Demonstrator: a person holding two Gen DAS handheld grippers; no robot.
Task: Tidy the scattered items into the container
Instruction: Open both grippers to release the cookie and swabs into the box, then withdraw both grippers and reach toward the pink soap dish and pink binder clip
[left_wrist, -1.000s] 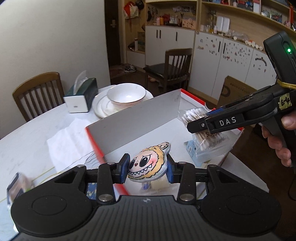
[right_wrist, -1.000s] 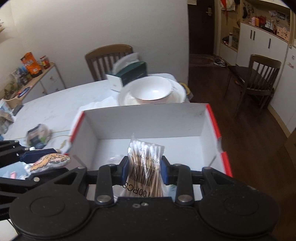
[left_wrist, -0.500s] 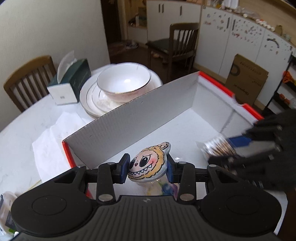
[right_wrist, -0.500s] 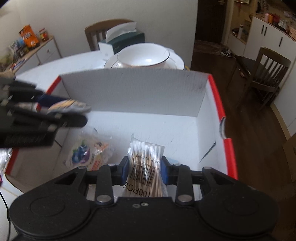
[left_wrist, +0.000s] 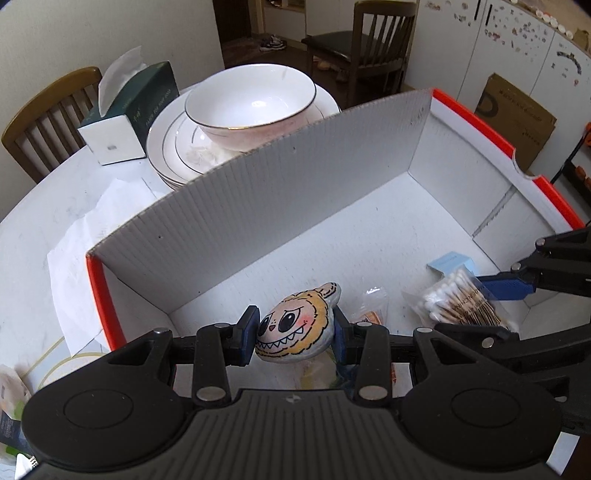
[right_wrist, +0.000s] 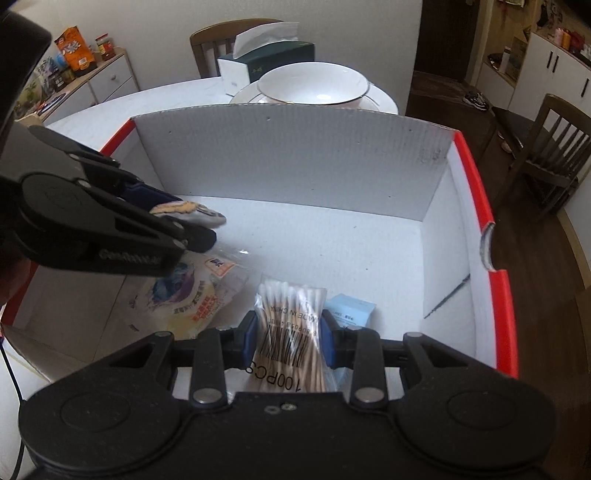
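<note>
A white cardboard box with red edges (left_wrist: 280, 184) (right_wrist: 295, 155) lies open on the table. My left gripper (left_wrist: 295, 332) is shut on a cartoon monster-face toy (left_wrist: 295, 332) and holds it inside the box near its floor; the toy also shows in the right wrist view (right_wrist: 188, 210). My right gripper (right_wrist: 290, 336) is shut on a bag of cotton swabs (right_wrist: 290, 325), low inside the box; the bag also shows in the left wrist view (left_wrist: 458, 302). A printed plastic packet (right_wrist: 192, 299) and a small light-blue box (right_wrist: 351, 308) lie on the box floor.
Behind the box stand a white bowl on stacked plates (left_wrist: 251, 103) and a green tissue box (left_wrist: 129, 110). A white tissue sheet (left_wrist: 85, 229) lies left of the box. Wooden chairs (left_wrist: 44, 118) (right_wrist: 543, 147) stand around the table.
Both grippers have moved forward and down into the box with their items. The box walls now surround them, and the two grippers have come closer together.
</note>
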